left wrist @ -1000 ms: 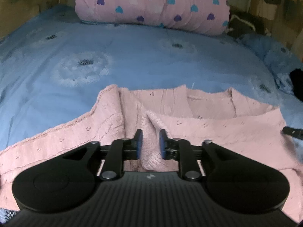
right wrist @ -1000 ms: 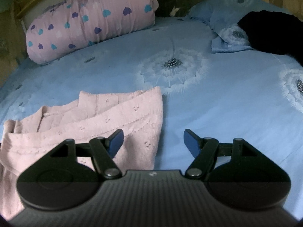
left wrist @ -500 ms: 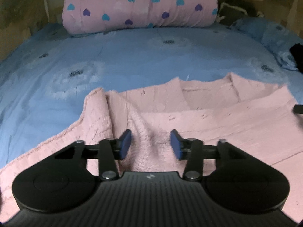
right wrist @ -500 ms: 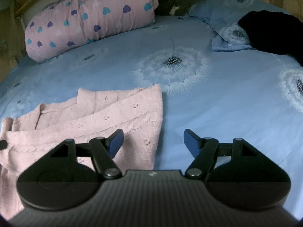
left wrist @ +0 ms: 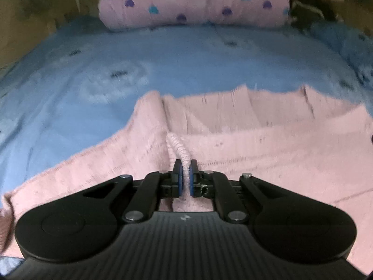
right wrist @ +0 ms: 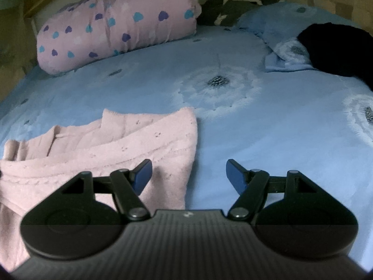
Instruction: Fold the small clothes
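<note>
A pink knitted sweater [left wrist: 268,144] lies partly folded on the blue bedsheet [left wrist: 163,65]. My left gripper [left wrist: 184,175] is shut on a pinched ridge of the sweater's knit near its left side. In the right wrist view the sweater [right wrist: 121,144] lies at the lower left. My right gripper [right wrist: 188,175] is open and empty, low over the sweater's right edge, with its left finger above the knit and its right finger above bare sheet.
A pink rolled quilt with hearts [left wrist: 193,0] lies at the head of the bed, also in the right wrist view [right wrist: 116,25]. A blue pillow [right wrist: 279,30] and a black garment [right wrist: 338,49] lie at the far right. Dark clothing [right wrist: 233,2] sits behind.
My left gripper opened half a second ago, then shut again on a ridge of the sweater. My right gripper stayed open and barely moved.
</note>
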A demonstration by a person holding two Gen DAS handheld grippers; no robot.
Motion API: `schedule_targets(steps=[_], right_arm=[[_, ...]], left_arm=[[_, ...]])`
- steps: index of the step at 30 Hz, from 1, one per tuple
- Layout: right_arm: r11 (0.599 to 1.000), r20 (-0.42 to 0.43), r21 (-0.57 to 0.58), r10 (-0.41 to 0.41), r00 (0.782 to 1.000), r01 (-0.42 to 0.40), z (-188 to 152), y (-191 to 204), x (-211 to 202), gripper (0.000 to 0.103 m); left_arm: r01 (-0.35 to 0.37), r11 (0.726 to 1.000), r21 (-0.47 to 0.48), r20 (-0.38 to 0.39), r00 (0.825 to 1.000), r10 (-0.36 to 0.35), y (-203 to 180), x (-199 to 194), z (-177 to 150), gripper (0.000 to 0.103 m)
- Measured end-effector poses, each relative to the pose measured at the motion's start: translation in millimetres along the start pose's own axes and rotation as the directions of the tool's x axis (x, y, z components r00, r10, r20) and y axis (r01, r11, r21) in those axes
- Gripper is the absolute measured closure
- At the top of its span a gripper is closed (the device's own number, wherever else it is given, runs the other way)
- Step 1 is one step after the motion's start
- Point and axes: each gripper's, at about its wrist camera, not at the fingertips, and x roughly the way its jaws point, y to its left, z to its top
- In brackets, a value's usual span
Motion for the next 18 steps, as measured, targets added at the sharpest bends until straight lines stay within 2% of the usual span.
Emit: schedule_targets(steps=[5, 10, 12, 14, 16, 18], right_arm=[[0.998, -0.044, -0.053, -0.026, 0.999, 0.023, -5.1, 4.0, 12.9, 0.03], [0.998, -0.041, -0.055, -0.029, 0.999, 0.027, -5.1, 2.7, 14.1, 0.027], [0.998, -0.033, -0.063, -0.031, 0.999, 0.029, -5.0, 3.7, 13.6, 0.027], [0.997, -0.024, -0.068, -0.026, 0.999, 0.024, -4.6, 4.6, 12.0, 0.026], [0.998, -0.013, -0.068, -0.012, 1.0, 0.011, -3.8, 6.6, 7.4, 0.026], [0.998, -0.001, -0.06, 0.008, 1.0, -0.008, -3.5, 7.5, 2.1, 0.026]], left_arm=[[-0.037, 0.998, 0.05, 0.011, 0.999, 0.036, -8.6, 9.9, -2.3, 0.096], [-0.02, 0.998, 0.063, 0.035, 0.999, 0.018, -3.9, -2.9, -3.9, 0.093], [-0.008, 0.999, 0.039, 0.033, 0.999, 0.007, 0.8, -12.6, -4.3, 0.087], [-0.005, 1.0, 0.013, 0.03, 1.0, 0.005, 8.4, -22.5, -4.1, 0.067], [-0.022, 1.0, -0.008, 0.043, 0.999, 0.022, 16.1, -35.4, -5.2, 0.053], [-0.037, 0.999, -0.02, 0.056, 0.998, 0.038, 24.4, -47.7, -6.3, 0.047]])
